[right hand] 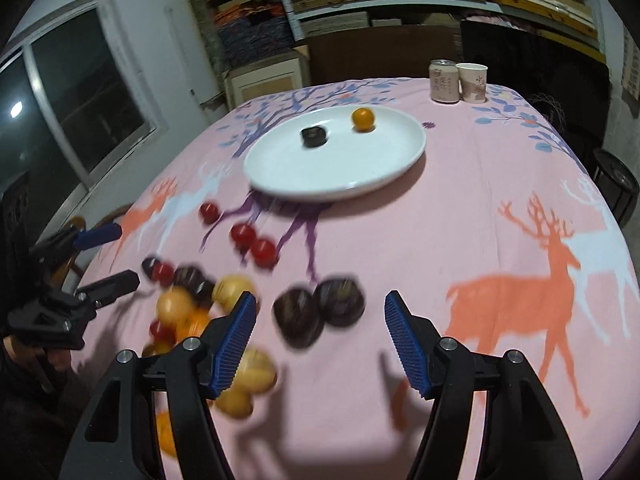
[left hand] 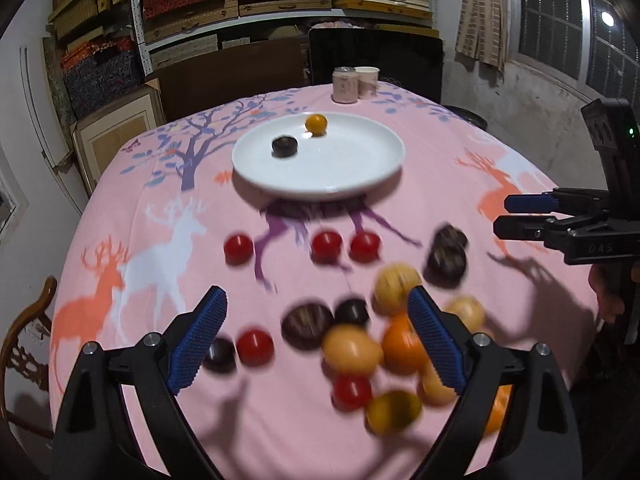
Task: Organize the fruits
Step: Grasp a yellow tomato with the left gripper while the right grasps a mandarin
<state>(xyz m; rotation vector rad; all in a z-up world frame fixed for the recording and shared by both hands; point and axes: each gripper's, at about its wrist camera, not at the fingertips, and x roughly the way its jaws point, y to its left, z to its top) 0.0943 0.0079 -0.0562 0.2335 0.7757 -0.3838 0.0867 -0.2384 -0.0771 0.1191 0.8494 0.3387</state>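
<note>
Jaws on your left gripper (left hand: pixel 316 336) and right gripper (right hand: pixel 320 338) stand apart, empty. Loose fruits (left hand: pixel 352 350) lie beneath; two sit on the plate (left hand: pixel 360 184). Judged step: between placements. Next, centre on one fruit.

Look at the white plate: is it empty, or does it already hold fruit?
Not empty. The plate holds two fruits, one dark and one orange; the rest lie on the tablecloth.

plate (left hand: pixel 360 184) white | tablecloth (right hand: pixel 480 208) pink – deer print | tool pads (left hand: pixel 202 340) blue
</note>
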